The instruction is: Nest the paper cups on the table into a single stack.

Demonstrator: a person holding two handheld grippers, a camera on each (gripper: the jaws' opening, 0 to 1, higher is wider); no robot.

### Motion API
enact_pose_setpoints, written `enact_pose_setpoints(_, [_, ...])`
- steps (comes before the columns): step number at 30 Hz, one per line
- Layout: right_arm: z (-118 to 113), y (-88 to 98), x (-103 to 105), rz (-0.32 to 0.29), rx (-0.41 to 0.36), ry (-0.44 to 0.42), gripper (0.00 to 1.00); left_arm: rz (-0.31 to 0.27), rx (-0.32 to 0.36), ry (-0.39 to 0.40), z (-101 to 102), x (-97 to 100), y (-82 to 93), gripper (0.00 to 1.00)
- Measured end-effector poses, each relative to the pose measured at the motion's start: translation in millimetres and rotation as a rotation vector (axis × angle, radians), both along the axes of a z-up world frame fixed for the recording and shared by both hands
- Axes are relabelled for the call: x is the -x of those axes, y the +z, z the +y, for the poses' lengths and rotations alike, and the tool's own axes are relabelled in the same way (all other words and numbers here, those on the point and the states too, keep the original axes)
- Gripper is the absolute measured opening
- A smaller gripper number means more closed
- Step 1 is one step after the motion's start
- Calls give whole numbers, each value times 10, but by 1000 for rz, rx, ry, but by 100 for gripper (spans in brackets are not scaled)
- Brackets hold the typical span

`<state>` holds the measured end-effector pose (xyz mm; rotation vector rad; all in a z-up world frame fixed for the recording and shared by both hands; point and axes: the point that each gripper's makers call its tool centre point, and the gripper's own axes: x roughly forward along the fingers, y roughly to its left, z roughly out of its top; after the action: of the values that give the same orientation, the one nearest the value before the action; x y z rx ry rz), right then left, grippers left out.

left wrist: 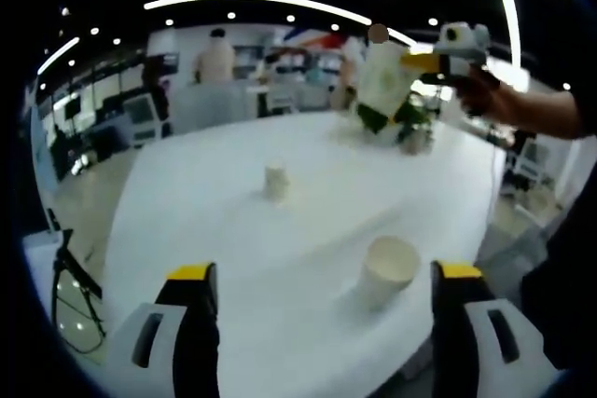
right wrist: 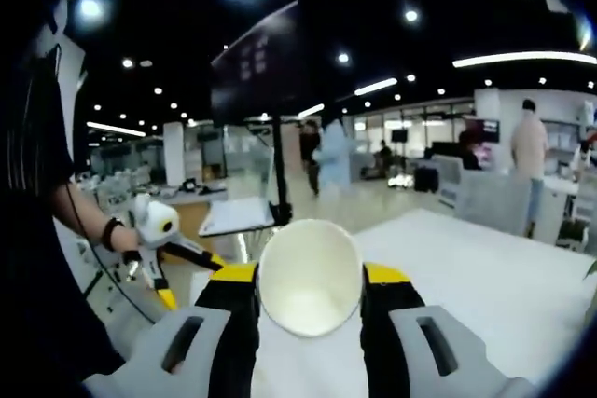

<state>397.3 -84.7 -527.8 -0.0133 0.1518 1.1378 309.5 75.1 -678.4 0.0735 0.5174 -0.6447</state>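
Two paper cups stand upright on the white table [left wrist: 205,202]. One cup [left wrist: 388,267] is near, just ahead of my left gripper [left wrist: 325,272], whose jaws are open and wide apart with nothing between them. A smaller-looking cup [left wrist: 275,180] stands farther off, mid-table. High at the far right, my right gripper [left wrist: 424,61] holds a third cup [left wrist: 381,76] in the air. In the right gripper view my right gripper [right wrist: 311,274] is shut on that cup [right wrist: 310,277], whose open mouth faces the camera. The left gripper [right wrist: 187,277] shows low at the left, in a hand.
A green plant [left wrist: 396,118] sits at the table's far side. People stand in the background near grey chairs. A tripod [left wrist: 70,267] stands on the floor left of the table. A black stand with a board [right wrist: 278,165] rises beyond the table's edge [right wrist: 485,277].
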Motion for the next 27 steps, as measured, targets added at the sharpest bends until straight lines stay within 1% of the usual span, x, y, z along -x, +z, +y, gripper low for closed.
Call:
enact_pose_setpoints(2, [36, 67, 61, -5, -7, 14, 38, -1, -6, 1, 9, 5, -7, 93])
enact_pose_setpoints(6, [78, 62, 104, -19, 7, 29, 38, 6, 8, 15, 25, 4, -47, 93])
enact_pose_setpoints(10, [127, 82, 204, -9, -3, 50, 38, 5, 7, 9, 0, 21, -53, 93])
enact_pose_setpoints(14, [194, 154, 364, -41, -1, 87, 38, 8, 5, 8, 8, 40, -68, 93])
enact_pose_setpoints(17, [248, 210, 504, -57, -25, 124, 38, 10, 8, 7, 19, 51, -82, 93])
enact_pose_setpoints(18, [269, 207, 545, -67, -22, 137, 38, 10, 9, 9, 25, 53, -88, 93])
enact_pose_setpoints(20, [323, 172, 643, -91, -5, 174, 38, 11, -3, 7, 35, 62, -109, 92])
enact_pose_setpoints(23, [394, 51, 744, -92, 17, 206, 37, 15, 0, 7, 33, 68, -119, 92])
enact_pose_setpoints(24, [412, 8, 764, -88, 22, 213, 37, 14, 1, 8, 34, 67, -116, 92])
enact_pose_setpoints(25, [431, -76, 790, -79, 36, 222, 37, 14, 2, 10, 35, 65, -114, 92])
enact_pose_setpoints(26, [438, -110, 798, -73, 41, 225, 37, 14, 1, 11, 35, 65, -110, 92])
enact_pose_setpoints(27, [460, -175, 827, -53, 36, 236, 37, 10, -1, 9, 33, 64, -101, 92])
